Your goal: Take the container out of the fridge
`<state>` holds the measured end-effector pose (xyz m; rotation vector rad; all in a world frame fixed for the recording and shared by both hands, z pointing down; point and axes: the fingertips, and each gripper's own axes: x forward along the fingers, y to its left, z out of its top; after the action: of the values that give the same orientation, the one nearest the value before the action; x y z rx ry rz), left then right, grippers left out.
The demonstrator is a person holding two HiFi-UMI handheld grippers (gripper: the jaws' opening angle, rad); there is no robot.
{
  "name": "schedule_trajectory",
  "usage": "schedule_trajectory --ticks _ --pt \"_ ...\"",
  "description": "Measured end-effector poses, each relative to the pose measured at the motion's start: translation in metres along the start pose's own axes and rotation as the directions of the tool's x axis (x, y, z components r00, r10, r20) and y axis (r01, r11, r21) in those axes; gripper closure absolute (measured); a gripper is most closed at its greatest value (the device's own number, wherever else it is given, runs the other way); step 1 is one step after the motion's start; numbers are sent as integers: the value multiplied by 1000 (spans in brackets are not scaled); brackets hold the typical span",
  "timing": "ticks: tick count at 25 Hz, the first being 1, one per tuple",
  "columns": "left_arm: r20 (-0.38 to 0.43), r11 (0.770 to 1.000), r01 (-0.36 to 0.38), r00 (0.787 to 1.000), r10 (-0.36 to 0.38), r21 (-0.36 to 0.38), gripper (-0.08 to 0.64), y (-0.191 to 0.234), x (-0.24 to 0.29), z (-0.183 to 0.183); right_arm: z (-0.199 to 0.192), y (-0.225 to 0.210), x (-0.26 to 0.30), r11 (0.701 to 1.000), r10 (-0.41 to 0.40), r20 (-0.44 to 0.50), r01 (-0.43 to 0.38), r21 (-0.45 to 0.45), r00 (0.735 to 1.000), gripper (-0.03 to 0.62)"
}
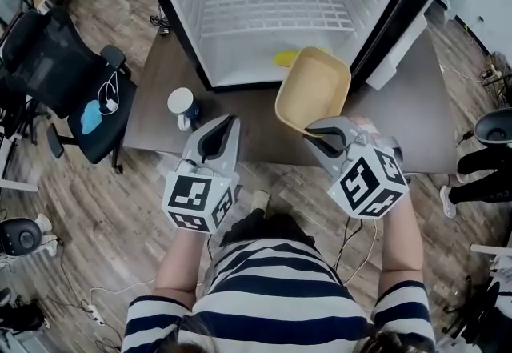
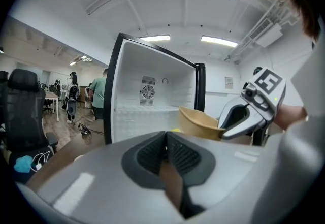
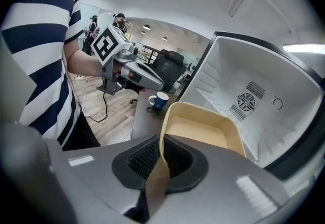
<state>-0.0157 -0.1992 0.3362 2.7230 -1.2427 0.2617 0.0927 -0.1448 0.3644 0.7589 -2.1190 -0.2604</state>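
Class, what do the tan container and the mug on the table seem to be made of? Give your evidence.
The container: probably matte plastic or moulded fibre; thin, even beige wall, no shine. The mug: likely glazed ceramic; thick white rim, blue side.

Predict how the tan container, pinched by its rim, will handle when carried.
Probably light: the container looks empty and thin-walled, and the right gripper holds it by one rim alone. Likely fairly stiff, since it shows no sag from that pinch. It may tilt or swing, gripped at one edge only.
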Motion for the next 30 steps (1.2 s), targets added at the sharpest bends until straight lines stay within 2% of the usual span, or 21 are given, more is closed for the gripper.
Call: schedule_trajectory --ticks 17,30 --pt "-40 999 -30 999 29 -14 560 -4 -13 -25 -28 48 0 992 82 5 -82 100 997 572" --pt "-75 999 -25 997 23 -25 560 -5 -7 -38 -42 52 4 988 113 -8 -111 107 994 572"
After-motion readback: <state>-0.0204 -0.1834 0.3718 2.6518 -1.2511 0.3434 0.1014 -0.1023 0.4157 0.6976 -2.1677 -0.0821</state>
